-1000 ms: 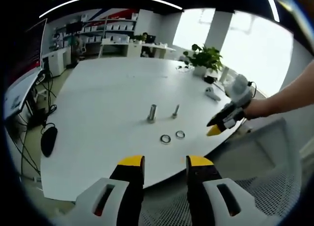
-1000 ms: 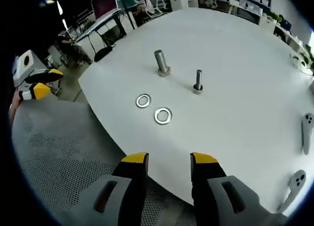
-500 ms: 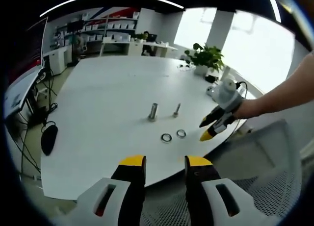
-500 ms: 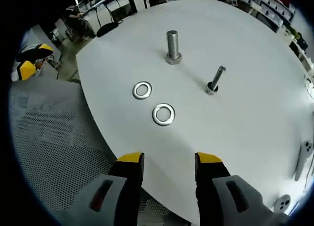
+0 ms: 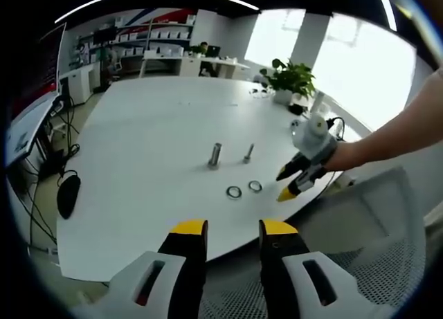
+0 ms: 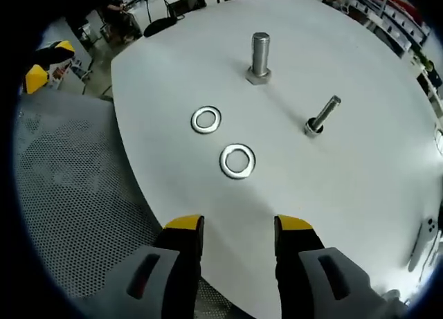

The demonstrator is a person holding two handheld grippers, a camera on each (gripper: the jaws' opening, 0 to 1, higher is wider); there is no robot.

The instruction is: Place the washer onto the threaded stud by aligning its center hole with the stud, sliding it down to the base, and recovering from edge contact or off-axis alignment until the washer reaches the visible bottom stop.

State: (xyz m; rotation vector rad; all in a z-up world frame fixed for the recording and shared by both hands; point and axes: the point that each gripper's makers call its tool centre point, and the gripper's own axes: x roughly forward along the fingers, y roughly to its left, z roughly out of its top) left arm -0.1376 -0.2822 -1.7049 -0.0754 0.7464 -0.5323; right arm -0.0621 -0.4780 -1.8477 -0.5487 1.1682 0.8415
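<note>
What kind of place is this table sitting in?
Probably an open-plan office or lab. The large round white table stands among white desks and shelving, with a potted green plant beside bright windows and a grey mesh chair at the table's edge.

washers [image 6: 237, 160]: bright shiny metal
studs [image 6: 259, 56]: dull grey metal
table [image 6: 360, 174]: smooth matt white
chair mesh [image 6: 76, 194]: grey perforated

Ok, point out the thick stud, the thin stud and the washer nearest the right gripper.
thick stud [image 6: 259, 54], right gripper view, mid shaft.
thin stud [image 6: 324, 115], right gripper view, mid shaft.
nearest washer [image 6: 225, 161], right gripper view, left of ring.
</note>
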